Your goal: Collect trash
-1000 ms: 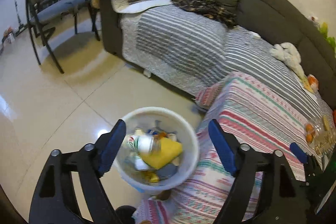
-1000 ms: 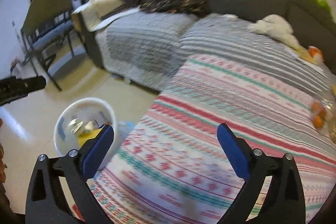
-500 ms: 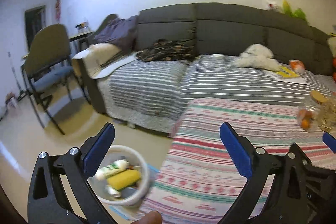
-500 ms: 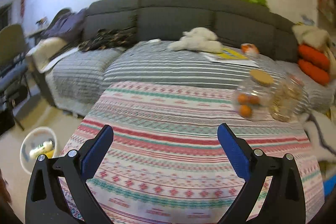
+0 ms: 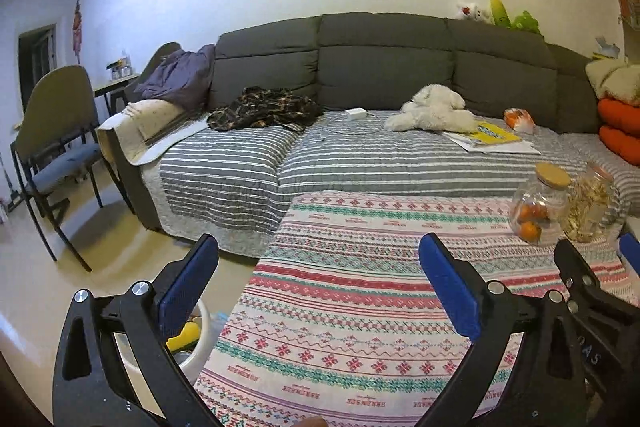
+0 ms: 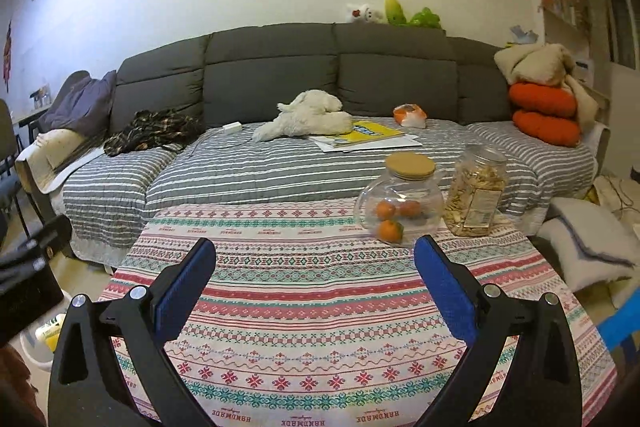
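A white trash bin (image 5: 200,341) with yellow and other waste in it stands on the floor by the table's left edge, mostly hidden behind my left finger; a sliver of it shows in the right wrist view (image 6: 44,341). My left gripper (image 5: 318,269) is open and empty above the patterned tablecloth (image 5: 360,291). My right gripper (image 6: 314,271) is open and empty over the same cloth (image 6: 312,307). No loose trash shows on the table.
A glass jar of oranges (image 6: 400,201) and a plastic snack jar (image 6: 476,187) stand at the table's far right. Behind is a grey sofa (image 6: 280,163) with a plush toy (image 6: 308,115), papers, clothes. A chair (image 5: 56,147) stands left.
Both grippers rose and tilted up from looking down at the bin to facing the table and sofa. The bin slid to the lower left of both views. Both stayed open.
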### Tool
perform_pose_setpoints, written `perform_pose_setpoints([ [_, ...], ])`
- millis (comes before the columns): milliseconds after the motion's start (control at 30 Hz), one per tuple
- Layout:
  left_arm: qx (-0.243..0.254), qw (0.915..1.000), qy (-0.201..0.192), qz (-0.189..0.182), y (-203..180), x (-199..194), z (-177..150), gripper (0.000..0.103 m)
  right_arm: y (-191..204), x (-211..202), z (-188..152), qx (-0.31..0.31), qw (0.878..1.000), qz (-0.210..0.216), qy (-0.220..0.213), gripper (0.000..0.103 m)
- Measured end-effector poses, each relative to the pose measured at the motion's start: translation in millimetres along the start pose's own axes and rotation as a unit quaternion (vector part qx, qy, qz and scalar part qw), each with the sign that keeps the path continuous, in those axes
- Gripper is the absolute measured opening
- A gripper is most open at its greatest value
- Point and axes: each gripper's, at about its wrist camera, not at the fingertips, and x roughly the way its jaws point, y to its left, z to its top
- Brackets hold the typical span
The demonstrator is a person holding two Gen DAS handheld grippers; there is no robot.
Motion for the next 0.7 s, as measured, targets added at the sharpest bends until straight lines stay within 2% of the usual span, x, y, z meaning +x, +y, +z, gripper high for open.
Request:
perform_pose_setpoints([
  [433, -0.006, 0.9991, 0.036, -0.02, 3.1, 10.0, -4.9, 0.096, -1.6, -2.3, -7.1, -0.002, 1.0, -0.021, -0.006, 0.096],
  [700, 0.006, 0.999, 0.038, -0.021, 0.5, 13.4, -6.2, 0.096, -3.2, -0.3, -5.6, 0.012, 1.0, -0.019, -0.006, 0.096],
])
